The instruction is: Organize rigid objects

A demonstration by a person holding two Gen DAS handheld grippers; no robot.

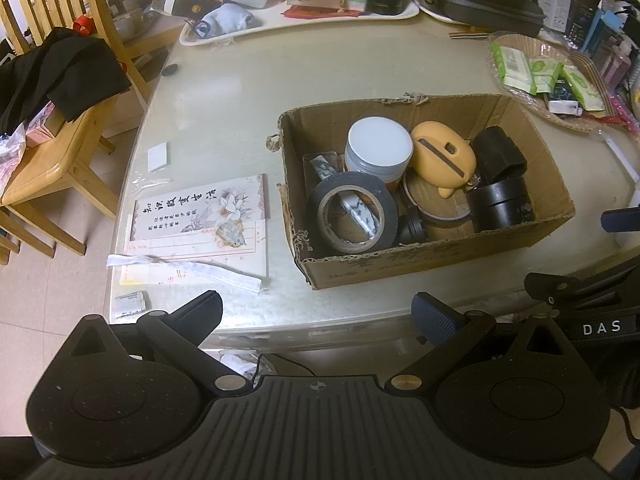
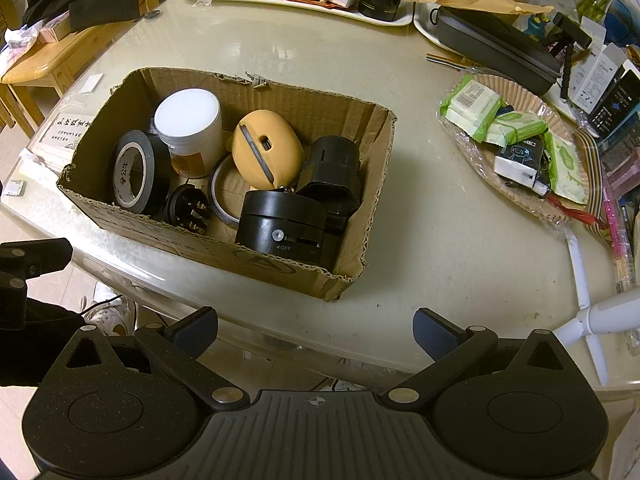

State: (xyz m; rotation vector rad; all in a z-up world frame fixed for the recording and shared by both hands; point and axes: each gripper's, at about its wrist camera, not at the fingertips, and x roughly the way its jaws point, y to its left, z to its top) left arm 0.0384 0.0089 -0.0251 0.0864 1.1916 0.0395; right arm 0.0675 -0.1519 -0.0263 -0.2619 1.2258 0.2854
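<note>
Both your left gripper (image 1: pixel 316 314) and right gripper (image 2: pixel 314 330) hang spread and empty. The cardboard box (image 2: pixel 352 276) at twelve o'clock on the bench (image 1: pixel 224 92) already holds the tape roll (image 1: pixel 354 210), jar (image 1: pixel 378 148) and black parts; little seems left.

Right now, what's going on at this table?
A person holds a two-finger gripper in each hand at the table's near edge. The left gripper and right gripper are both open and empty, short of the cardboard box. The box already holds a roll of black tape, a white-lidded jar, an orange egg-shaped object and some black cylindrical parts. Nothing is being gripped.
</note>
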